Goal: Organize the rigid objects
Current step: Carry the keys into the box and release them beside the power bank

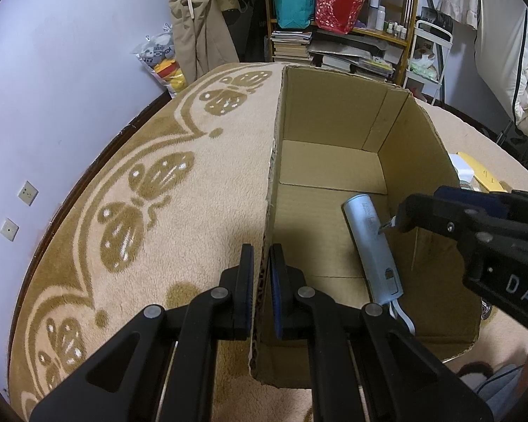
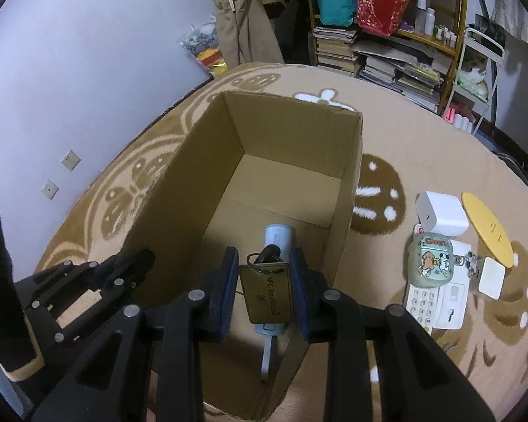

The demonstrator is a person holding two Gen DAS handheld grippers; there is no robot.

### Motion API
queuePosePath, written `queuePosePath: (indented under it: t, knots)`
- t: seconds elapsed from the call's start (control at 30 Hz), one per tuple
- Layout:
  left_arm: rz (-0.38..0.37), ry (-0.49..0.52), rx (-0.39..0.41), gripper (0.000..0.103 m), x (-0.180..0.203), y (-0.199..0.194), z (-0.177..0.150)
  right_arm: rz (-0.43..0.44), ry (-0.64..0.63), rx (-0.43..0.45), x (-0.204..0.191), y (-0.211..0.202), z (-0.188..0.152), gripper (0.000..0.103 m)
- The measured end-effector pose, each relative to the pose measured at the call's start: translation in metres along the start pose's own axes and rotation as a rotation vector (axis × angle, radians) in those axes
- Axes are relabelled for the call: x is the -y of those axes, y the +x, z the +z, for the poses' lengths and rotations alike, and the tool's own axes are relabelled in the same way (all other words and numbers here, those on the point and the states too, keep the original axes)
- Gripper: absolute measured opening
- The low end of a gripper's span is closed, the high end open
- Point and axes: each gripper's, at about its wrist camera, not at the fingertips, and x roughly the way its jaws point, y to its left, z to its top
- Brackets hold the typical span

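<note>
Your two handheld grippers: black frames, blue pads, bare metal pivots.

Your left gripper [image 1: 262, 270] is built of matte black plastic linkage arms with triangular cut-outs, joined by round silver pivot pins; its two flat fingers [image 1: 247, 267] carry blue pads on their inner faces. Your right gripper [image 2: 264, 281] has the same black arms, silver pins and blue-edged fingers [image 2: 297, 281], and its side bears white raised letters reading "DAS", cut off at the frame edge, beside small screws. Grey fabric shows at your lower right.
</note>
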Motion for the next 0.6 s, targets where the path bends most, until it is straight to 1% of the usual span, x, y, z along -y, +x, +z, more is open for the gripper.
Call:
queuePosePath:
  t: [0.13,0.27,0.37,0.57,0.6]
  knots:
    - [-0.001,-0.001,-0.004,0.009,0.0,0.002,0.001,-0.01,-0.011,-0.003,0.0,-0.001,0.0,0.031]
    - [0.001,0.001,-0.003,0.008,0.0,0.002,0.002,-0.005,0.012,-0.003,0.004,-0.001,0.001,0.031]
    - [-0.002,0.0,-0.003,0.009,0.0,0.002,0.002,-0.017,0.029,0.011,0.007,-0.007,0.001,0.031]
    - [0.003,0.0,-0.003,0.009,0.0,0.002,0.002,0.009,0.061,0.034,0.014,-0.02,0.006,0.032]
    - [0.003,0.0,-0.003,0.009,0.0,0.002,0.002,0.011,0.065,0.037,0.015,-0.022,0.006,0.033]
